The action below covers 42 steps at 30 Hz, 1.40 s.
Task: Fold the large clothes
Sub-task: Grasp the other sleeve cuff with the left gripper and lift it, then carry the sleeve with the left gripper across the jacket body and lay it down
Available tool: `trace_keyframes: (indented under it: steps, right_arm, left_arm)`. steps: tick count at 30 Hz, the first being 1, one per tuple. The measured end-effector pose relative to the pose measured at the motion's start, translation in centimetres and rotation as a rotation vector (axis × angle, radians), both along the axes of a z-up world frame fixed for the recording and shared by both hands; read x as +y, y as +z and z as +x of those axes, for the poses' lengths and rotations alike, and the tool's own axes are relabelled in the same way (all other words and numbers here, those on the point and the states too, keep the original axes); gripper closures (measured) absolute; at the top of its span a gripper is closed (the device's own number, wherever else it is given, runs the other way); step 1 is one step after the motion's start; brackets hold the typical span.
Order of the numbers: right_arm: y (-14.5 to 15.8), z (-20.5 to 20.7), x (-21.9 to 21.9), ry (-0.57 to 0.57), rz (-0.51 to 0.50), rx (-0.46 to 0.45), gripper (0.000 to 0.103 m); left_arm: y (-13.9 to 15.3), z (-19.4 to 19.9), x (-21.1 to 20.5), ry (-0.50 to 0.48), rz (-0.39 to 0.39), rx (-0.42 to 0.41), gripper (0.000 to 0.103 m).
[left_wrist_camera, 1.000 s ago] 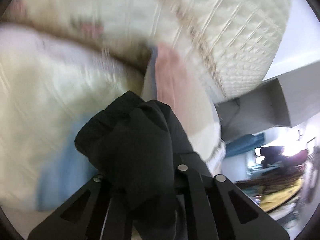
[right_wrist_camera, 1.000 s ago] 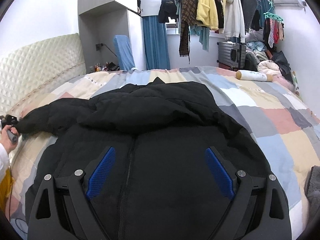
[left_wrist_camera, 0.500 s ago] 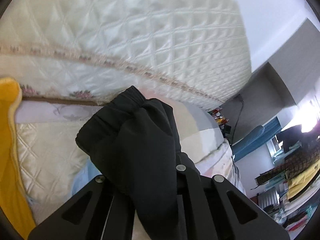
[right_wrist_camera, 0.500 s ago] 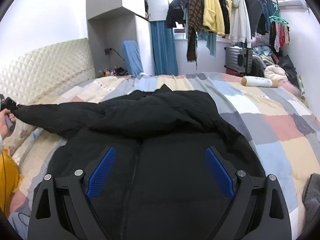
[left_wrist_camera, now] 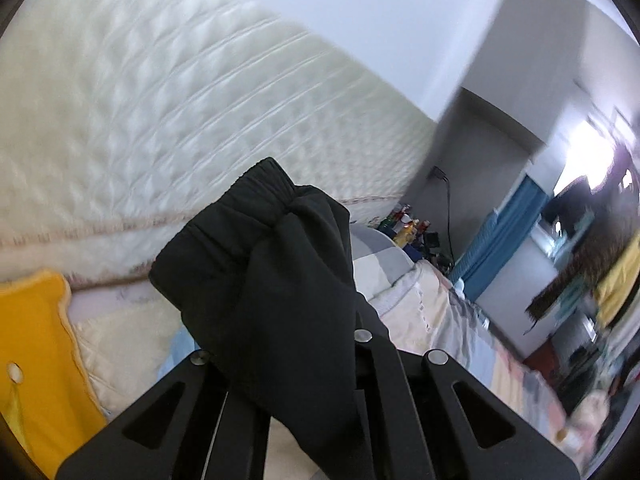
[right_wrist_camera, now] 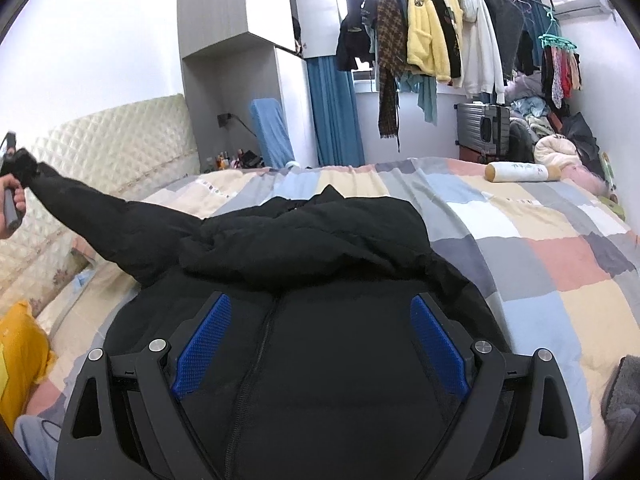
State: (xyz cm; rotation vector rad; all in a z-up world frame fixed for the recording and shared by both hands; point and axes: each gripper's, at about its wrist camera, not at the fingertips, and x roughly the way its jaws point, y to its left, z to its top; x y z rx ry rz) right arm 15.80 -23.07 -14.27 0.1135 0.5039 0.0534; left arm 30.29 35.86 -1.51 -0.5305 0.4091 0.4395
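Above the bed (right_wrist_camera: 520,240), the jacket sleeve (right_wrist_camera: 112,220) stretches left (cuff raised).

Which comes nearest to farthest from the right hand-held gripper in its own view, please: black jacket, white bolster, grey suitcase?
1. Black jacket, directly under the right hand-held gripper.
2. White bolster, far right on the bed.
3. Grey suitcase, beyond the bed, by the wall.

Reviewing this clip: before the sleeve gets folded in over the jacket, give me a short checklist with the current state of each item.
1. Left claw shut on the sleeve cuff: ok.
2. Sleeve lifted off the bed: ok.
3. Right claw open, holding nothing: ok.
4. Jacket zipped, front up: ok.
5. Jacket body flat: not ok, bunched at the collar.
6. Other sleeve's position: cannot tell.
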Motion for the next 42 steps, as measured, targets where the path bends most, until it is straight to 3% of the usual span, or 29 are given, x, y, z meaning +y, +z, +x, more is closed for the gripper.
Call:
trace_keyframes:
  steps: [4, 9, 22, 33, 37, 42]
  right_arm:
    - [0.3, -0.6, -1.1, 0.013, 0.023, -0.009, 0.012]
    - [0.5, -1.3, -2.5, 0.006, 0.02, -0.038, 0.012]
    - [1.3, -2.6, -6.0, 0.002, 0.079, -0.076, 0.012]
    - [1.6, -3.3, -8.5, 0.0, 0.123, -0.092, 0.012]
    - [1.8, -3.6, -9.5, -0.02, 0.117, -0.114, 0.009]
    - [1.7, -3.7, -11.0, -0.027, 0.156, -0.118, 0.007]
  left_arm:
    - [3.0, -0.1, -4.5, -0.053, 0.15, 0.016, 0.099]
    - [5.8, -0.5, -9.6, -0.125, 0.275, -0.002, 0.099]
    - [9.2, -0.2, -21.4, -0.251, 0.407, -0.032, 0.099]
    - [8.5, 0.0, -32.1, -0.391, 0.473, -0.079, 0.098]
    - [7.4, 1.2, -37.2, -0.433, 0.562, -0.03, 0.098]
    - [5.3, 1.6, -42.3, -0.5, 0.578, -0.017, 0.097]
